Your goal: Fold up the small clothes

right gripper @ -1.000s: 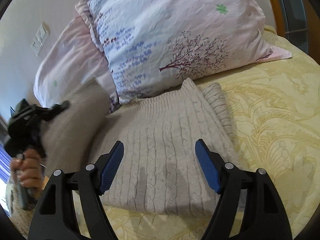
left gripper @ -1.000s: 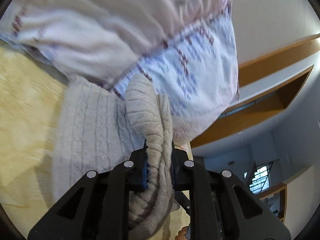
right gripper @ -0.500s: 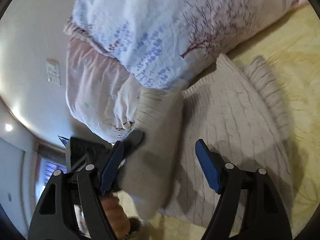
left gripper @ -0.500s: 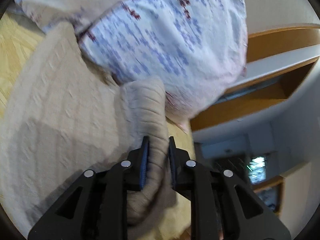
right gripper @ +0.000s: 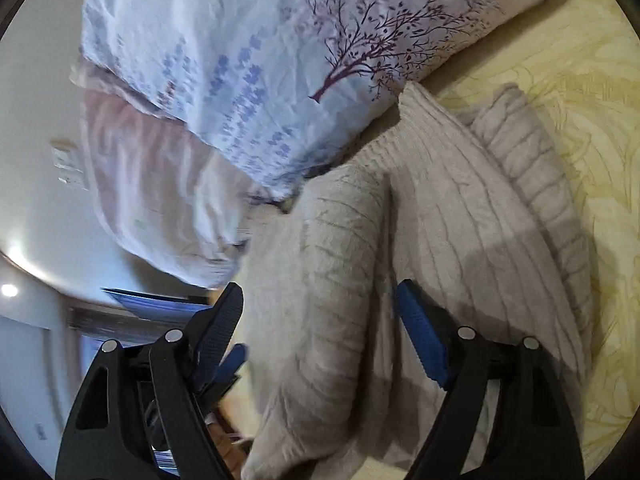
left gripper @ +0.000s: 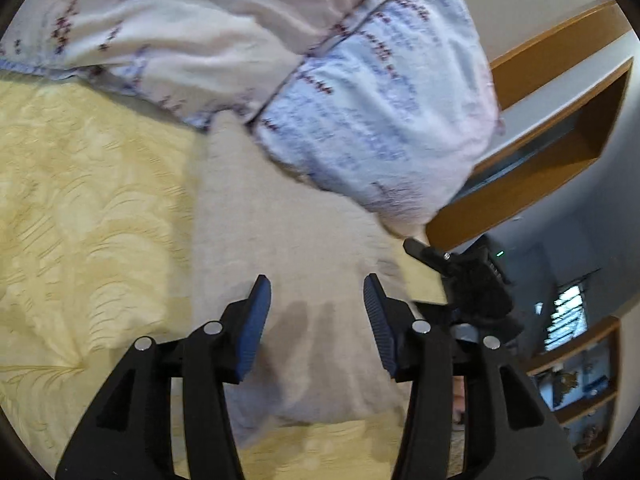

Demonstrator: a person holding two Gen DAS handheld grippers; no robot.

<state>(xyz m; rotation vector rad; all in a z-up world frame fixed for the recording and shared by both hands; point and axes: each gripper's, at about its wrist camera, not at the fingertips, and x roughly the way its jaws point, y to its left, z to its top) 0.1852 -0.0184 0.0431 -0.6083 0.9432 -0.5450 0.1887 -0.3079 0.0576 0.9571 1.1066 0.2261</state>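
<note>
A beige cable-knit sweater (left gripper: 288,264) lies on the yellow bedspread (left gripper: 92,216), its top against the pillows. My left gripper (left gripper: 316,308) is open and empty, just above the sweater's near part. In the right wrist view the sweater (right gripper: 460,216) lies with one sleeve (right gripper: 328,280) folded over its body and a ribbed sleeve (right gripper: 532,168) along its far side. My right gripper (right gripper: 320,340) is open, its jaws straddling the folded sleeve without holding it. The left gripper's blue pad (right gripper: 232,360) shows just beyond my right gripper's left finger.
Two floral pillows (right gripper: 260,52) lean against the wall behind the sweater, also in the left wrist view (left gripper: 372,96). A wooden headboard ledge (left gripper: 540,152) runs to the right. The right gripper's body (left gripper: 472,280) shows beside the sweater. Bedspread stretches to the left.
My left gripper has opened and let go of the sleeve, which now lies folded across the sweater's body. My right gripper has moved in over that sleeve.
</note>
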